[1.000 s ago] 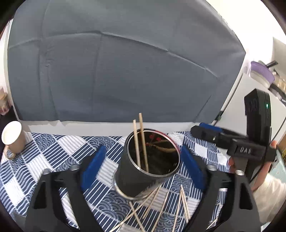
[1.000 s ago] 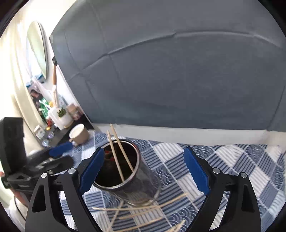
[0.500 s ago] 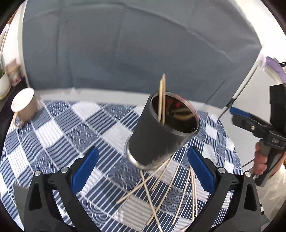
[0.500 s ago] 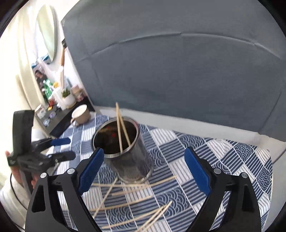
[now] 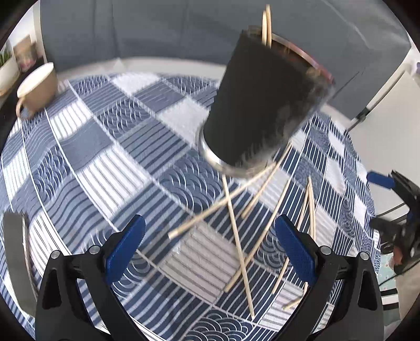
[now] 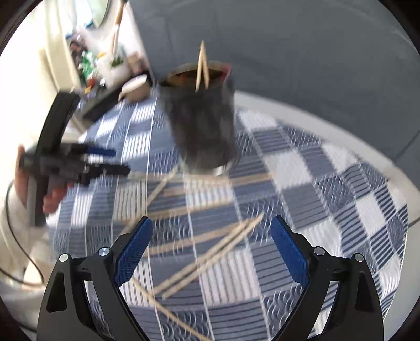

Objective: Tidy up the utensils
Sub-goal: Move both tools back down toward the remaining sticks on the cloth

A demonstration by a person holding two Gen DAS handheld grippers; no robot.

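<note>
Two chopsticks (image 5: 265, 25) are seen standing in the dark metal cup (image 5: 262, 105), their tips rising above its rim; the cup stands on the blue-and-white patterned tablecloth (image 5: 110, 147). Many more loose chopsticks (image 5: 236, 230) are scattered flat on the cloth in front of the cup, several crossing one another.

From the left wrist view, the cup's outer wall and steel base ring are shown sharply, and a beige mug (image 5: 36, 89) is seen at the far left edge of the cloth; the cup's interior is hidden there. From the right wrist view, which is blurred, the cup's opening (image 6: 198, 74) is looked into and the two sticks are seen leaning inside it; the mug (image 6: 135, 88) appears behind the cup, beside a cluttered shelf (image 6: 97, 63).

The left gripper (image 5: 210, 251) is held with its blue pads (image 5: 124, 248) wide apart and nothing between them; the scattered chopsticks lie just ahead of and between its fingers, with the cup farther ahead and to the right. In the right view the same gripper (image 6: 105, 160) is seen from the side, gripped by a hand (image 6: 52, 194), left of the cup.

The right gripper (image 6: 210, 254) is likewise spread, empty, with loose chopsticks (image 6: 210, 251) lying on the cloth between its pads and the cup well ahead. It shows at the left view's right edge (image 5: 393, 188).
</note>
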